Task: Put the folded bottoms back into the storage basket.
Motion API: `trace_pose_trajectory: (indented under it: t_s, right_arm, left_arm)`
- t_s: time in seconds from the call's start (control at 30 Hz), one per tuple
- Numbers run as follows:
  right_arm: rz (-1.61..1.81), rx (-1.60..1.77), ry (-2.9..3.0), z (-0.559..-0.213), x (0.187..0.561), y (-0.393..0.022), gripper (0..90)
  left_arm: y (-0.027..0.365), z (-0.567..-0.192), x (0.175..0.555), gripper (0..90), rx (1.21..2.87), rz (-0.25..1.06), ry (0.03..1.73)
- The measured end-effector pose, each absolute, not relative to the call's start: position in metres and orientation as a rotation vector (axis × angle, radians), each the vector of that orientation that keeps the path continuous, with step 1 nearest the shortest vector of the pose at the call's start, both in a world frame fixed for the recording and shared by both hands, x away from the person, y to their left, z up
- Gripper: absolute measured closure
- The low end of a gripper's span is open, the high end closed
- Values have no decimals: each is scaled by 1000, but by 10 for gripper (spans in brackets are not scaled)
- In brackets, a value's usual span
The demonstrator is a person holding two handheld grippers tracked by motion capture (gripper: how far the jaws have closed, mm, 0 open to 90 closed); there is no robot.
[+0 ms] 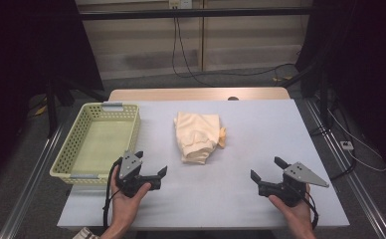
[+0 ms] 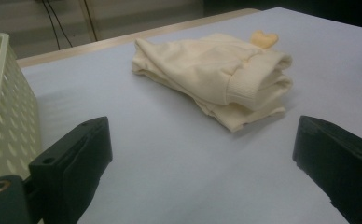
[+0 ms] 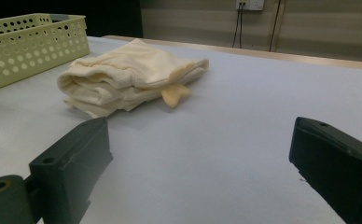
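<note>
Item: folded cream garment (image 1: 197,136), mid-table, just right of the green perforated basket (image 1: 97,142) (probably its destination). Left gripper (image 1: 150,164) and right gripper (image 1: 265,168): jaws wide apart, empty, near the table's front edge, both aimed at the garment, likely for a two-sided pickup.

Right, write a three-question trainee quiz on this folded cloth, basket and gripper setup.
1. True or false: the folded cream fabric garment lies inside the pale green perforated plastic basket.
2. How do the jaws of the left gripper stand? A) wide apart, holding nothing B) clamped on the garment
3. Fill in: the right gripper hovers over the pale grey ___.

Key: 1. False, it lies on the tabletop beside the basket. 2. A. 3. tabletop.
</note>
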State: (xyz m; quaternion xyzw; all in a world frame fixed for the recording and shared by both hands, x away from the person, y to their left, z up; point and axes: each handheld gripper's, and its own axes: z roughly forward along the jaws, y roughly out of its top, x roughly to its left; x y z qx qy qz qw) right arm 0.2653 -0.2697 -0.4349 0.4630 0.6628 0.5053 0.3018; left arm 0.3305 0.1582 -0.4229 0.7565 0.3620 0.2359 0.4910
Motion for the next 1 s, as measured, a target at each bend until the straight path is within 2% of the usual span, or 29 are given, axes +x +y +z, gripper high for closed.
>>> trace_pose_trajectory:
  t_s: [1.0]
  right_arm:
    - [1333,1241,1760,-437,269,-271,54]
  left_arm:
    - [128,-406,371,42,1873,534,874]
